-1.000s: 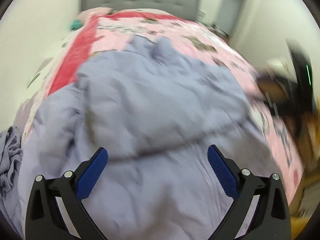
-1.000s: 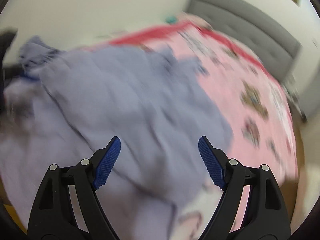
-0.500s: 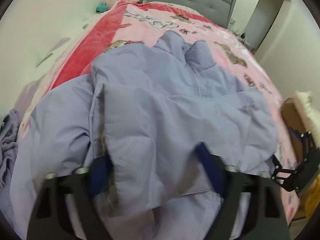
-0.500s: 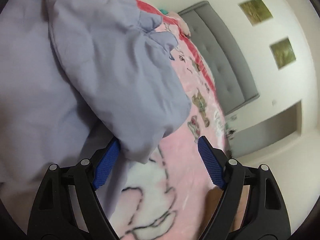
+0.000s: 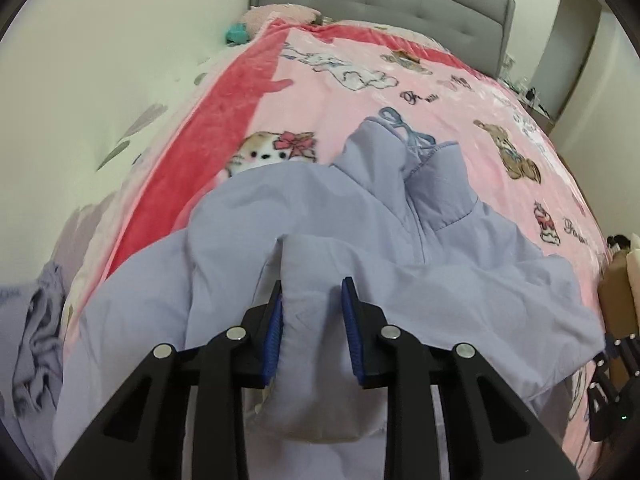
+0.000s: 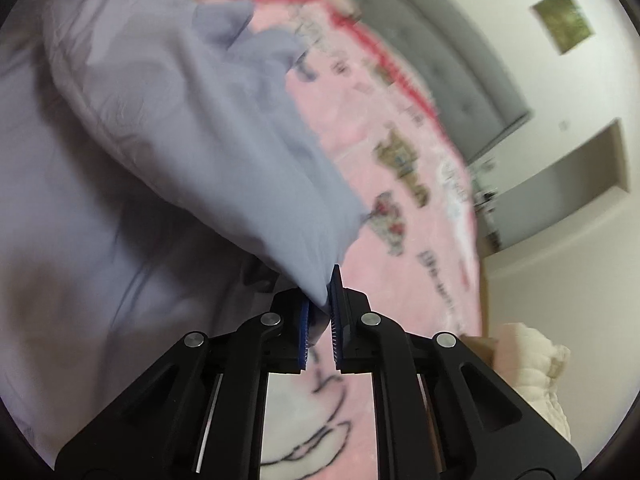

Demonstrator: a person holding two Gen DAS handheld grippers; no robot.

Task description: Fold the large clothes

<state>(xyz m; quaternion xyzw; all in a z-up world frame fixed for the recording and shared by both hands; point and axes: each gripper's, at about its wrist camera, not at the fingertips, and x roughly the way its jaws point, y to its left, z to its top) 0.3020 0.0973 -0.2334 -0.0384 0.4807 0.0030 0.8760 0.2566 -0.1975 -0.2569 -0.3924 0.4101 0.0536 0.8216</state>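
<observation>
- The lavender padded jacket [image 5: 360, 240] lies spread on the bed, over a pink cartoon blanket [image 5: 360, 92] with a red border; its stand-up collar points toward the grey tufted headboard [image 5: 384, 4].
- The left tongs [image 5: 312, 312] have just been closing and now clench a thick fold of the jacket at its near end, opposite the collar; the blue pads [image 5: 275, 328] press on the fold from both sides.
- The right tongs [image 6: 320, 316] have just been closing too and are nearly shut, pinching a corner of the jacket [image 6: 192, 128] between their blue pads [image 6: 335, 320]; the picture is blurred by motion.
- In the left view the right tongs' black frame [image 5: 612, 384] shows at the jacket's right edge.
- The blanket bears cursive script beside its bears and kittens; one word near the jacket's right shoulder looks like "Forever", but I cannot read it with certainty.
- Left of the jacket, at the bed's edge, lies a crumpled lilac knit garment [image 5: 32, 328].
- Two framed pictures [image 6: 562, 20] hang on the wall beyond the headboard.
</observation>
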